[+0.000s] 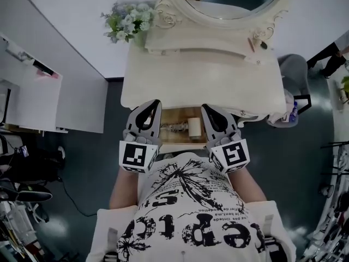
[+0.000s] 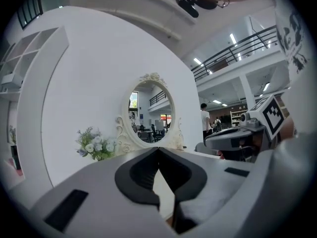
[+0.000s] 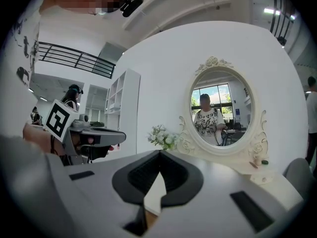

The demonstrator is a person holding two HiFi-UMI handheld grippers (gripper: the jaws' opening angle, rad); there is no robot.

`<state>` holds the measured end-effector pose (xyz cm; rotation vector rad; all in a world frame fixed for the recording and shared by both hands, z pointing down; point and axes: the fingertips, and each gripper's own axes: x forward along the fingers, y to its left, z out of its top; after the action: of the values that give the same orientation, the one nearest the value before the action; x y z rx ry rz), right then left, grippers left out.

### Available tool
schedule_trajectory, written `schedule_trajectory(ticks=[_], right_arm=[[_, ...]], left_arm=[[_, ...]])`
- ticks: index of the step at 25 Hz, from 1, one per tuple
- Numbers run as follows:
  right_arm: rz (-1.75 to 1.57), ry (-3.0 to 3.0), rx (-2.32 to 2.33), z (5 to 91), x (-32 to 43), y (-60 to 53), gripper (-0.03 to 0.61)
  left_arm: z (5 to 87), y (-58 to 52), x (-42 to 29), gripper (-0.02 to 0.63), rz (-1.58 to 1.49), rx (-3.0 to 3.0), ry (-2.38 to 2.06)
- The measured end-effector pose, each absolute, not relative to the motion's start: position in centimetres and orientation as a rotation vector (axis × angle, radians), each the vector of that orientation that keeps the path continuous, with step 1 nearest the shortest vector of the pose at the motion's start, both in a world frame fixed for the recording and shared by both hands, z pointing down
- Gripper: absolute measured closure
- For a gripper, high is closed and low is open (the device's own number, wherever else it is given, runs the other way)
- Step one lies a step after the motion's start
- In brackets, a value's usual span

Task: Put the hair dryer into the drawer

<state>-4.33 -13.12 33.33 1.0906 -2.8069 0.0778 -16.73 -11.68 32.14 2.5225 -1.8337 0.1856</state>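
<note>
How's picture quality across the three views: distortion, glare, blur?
Head view: sharp, flat dim light, wide-angle bowing at the edges, dressing table bright but not blown out. Left gripper view: heavy fisheye, black corners, ceiling lights blown out, near fingers soft. Right gripper view: same fisheye; mirror reflection crisp.

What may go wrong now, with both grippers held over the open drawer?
The open wooden drawer juts toward the person's body; a step forward may knock it.
The shut left gripper and right gripper hang close to the white dressing table and may strike its front edge.
</note>
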Motion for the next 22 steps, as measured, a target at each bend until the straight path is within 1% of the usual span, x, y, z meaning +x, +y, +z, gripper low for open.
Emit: schedule_trajectory(ticks=[22], right_arm=[[0.030,-2.821,1.099,32.3,-4.3,-13.0,0.561]], left_arm=[[30.8,-10.9,-16.5,0.594,0.145,2.515,-1.871]])
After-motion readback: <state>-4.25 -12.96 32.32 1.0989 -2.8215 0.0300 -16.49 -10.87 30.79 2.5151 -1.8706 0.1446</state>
